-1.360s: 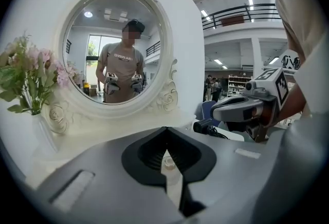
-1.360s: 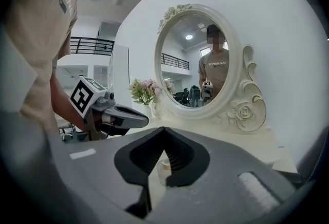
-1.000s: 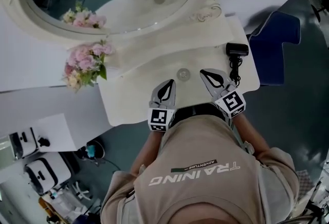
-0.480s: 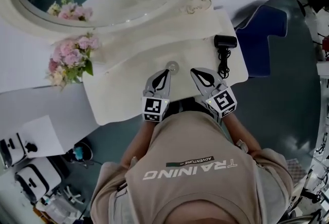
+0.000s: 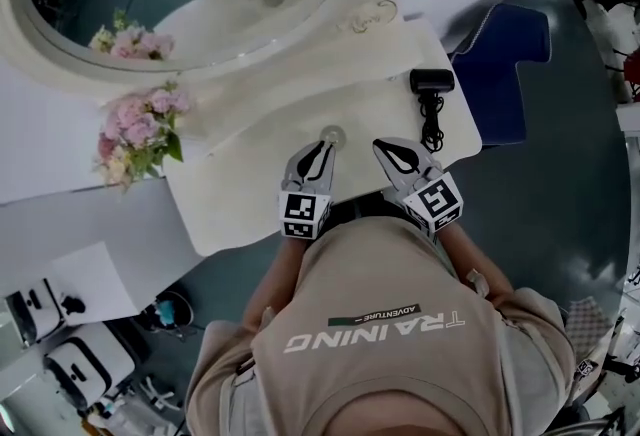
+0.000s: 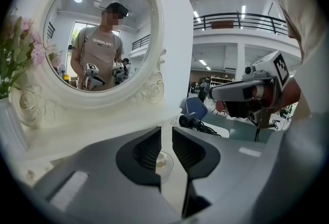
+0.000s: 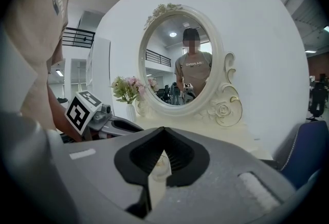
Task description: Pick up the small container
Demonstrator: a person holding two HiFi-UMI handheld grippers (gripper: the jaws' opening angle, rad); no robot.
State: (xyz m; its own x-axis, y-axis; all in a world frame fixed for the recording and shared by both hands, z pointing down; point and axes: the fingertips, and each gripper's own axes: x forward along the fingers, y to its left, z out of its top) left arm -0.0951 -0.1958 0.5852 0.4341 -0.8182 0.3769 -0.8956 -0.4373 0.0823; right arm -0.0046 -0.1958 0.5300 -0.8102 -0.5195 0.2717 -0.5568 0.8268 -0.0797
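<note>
Your left gripper (image 6: 166, 133) shows its jaws a narrow slit apart. They have just been opening, and nothing is pressed between the pads. Through the slit, the left gripper view catches the small container (image 6: 163, 159), clear and round, standing on the cream dressing table (image 6: 108, 133) just past the tips. Behind it rises the oval mirror (image 6: 97, 28) in its carved white frame, with pink flowers (image 6: 15, 48) at the left edge. To the right lie a black device (image 6: 187, 121) with its cord and a blue chair (image 6: 198, 107). Beyond them, a railed mezzanine (image 6: 241, 17) runs under ceiling lights.

In the right gripper view, your right gripper (image 7: 163, 130) has its jaw tips met, gripping nothing. The container shows on the tabletop through the hollow below the tips. A plain white wall (image 7: 257, 38) backs the mirror.

From the head view, both grippers point across the table's near edge. The container sits just ahead of the left gripper's tips and near the middle of the top, while the right gripper hangs beside it, apart. The flowers stand at the table's left and the black device at its right, by the chair. A grey floor (image 5: 560, 174) surrounds the table.
</note>
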